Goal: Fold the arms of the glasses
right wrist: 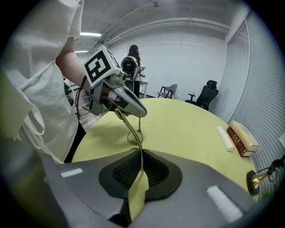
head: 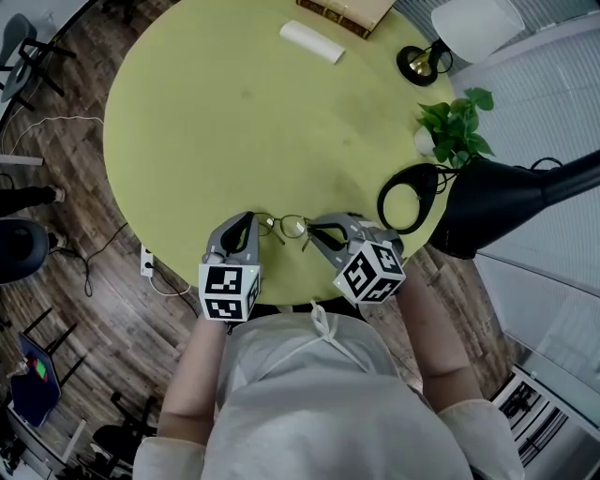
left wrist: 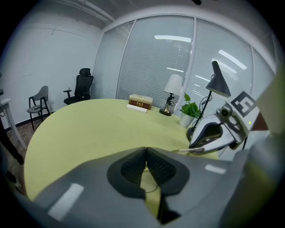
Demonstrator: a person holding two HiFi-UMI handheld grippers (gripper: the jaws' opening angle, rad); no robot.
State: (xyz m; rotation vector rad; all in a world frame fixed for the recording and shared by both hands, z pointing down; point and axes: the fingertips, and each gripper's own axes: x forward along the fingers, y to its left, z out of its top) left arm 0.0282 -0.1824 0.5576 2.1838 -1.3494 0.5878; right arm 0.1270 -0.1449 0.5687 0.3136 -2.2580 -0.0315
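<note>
Thin gold-rimmed glasses [head: 286, 226] hang just above the near edge of the round yellow-green table [head: 216, 122], between my two grippers. My left gripper [head: 255, 223] is shut on one arm's end; in the left gripper view its pads [left wrist: 145, 153] meet, with a thin wire showing below them. My right gripper [head: 312, 231] is shut on the other arm. In the right gripper view the gold arm [right wrist: 129, 127] runs from the left gripper's tip down into my right gripper [right wrist: 141, 156], with the lenses [right wrist: 133, 137] dangling behind it.
At the table's far side lie books [head: 342, 11] and a white roll [head: 312, 42]. A brass-based lamp [head: 419, 64], a potted plant [head: 455, 127] and a black lamp with a ring base [head: 410, 197] stand along the right edge. Office chairs stand around the room.
</note>
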